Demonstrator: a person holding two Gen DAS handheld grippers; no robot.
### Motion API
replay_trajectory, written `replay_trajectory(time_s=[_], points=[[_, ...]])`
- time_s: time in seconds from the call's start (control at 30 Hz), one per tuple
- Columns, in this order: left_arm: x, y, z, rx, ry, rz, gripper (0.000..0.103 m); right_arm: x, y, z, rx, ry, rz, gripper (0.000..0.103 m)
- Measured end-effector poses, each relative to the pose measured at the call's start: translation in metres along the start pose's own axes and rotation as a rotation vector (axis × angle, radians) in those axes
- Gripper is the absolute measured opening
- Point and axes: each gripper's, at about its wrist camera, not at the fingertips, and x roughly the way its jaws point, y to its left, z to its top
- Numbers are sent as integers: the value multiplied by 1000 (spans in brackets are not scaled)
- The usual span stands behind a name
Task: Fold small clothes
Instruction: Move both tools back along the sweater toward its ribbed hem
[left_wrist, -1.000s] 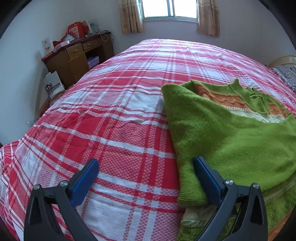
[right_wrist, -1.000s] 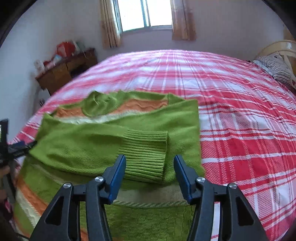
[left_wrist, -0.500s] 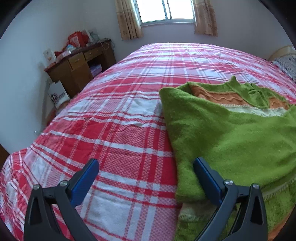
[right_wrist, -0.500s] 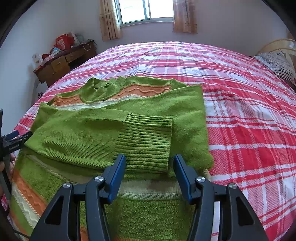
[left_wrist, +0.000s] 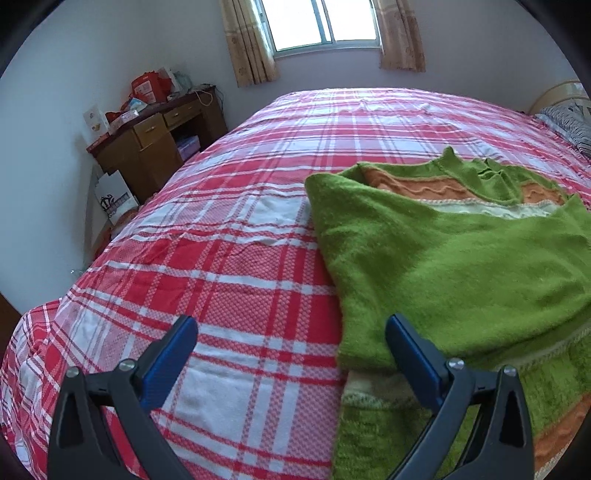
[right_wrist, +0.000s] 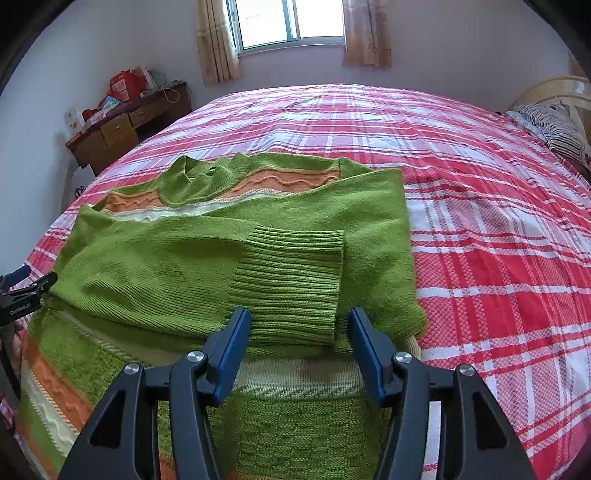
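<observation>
A green knitted sweater with orange and cream stripes lies on the red plaid bed, both sleeves folded across its chest. Its ribbed cuff lies on top. My right gripper is open and empty, just in front of the cuff, above the sweater's lower body. In the left wrist view the sweater fills the right side. My left gripper is open and empty at the sweater's left edge, with its right finger over the fabric. The left gripper also shows in the right wrist view.
A wooden desk with boxes on it stands against the far left wall, with a white paper bag beside it. A striped pillow lies at the bed's far right. A curtained window is in the back wall.
Both grippers have pulled back and risen a little from the sweater; the views now show more of the room. The sweater has not moved.
</observation>
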Motion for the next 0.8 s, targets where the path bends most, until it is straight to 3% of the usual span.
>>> replay_trajectory(time_s=[0.4, 0.8], points=[[-29, -1, -20, -15, 2, -58, 103, -25, -11, -8, 97, -33, 80, 57], [-65, -1, -34, -2, -34, -114, 103, -62, -8, -36, 55, -48, 92, 57]])
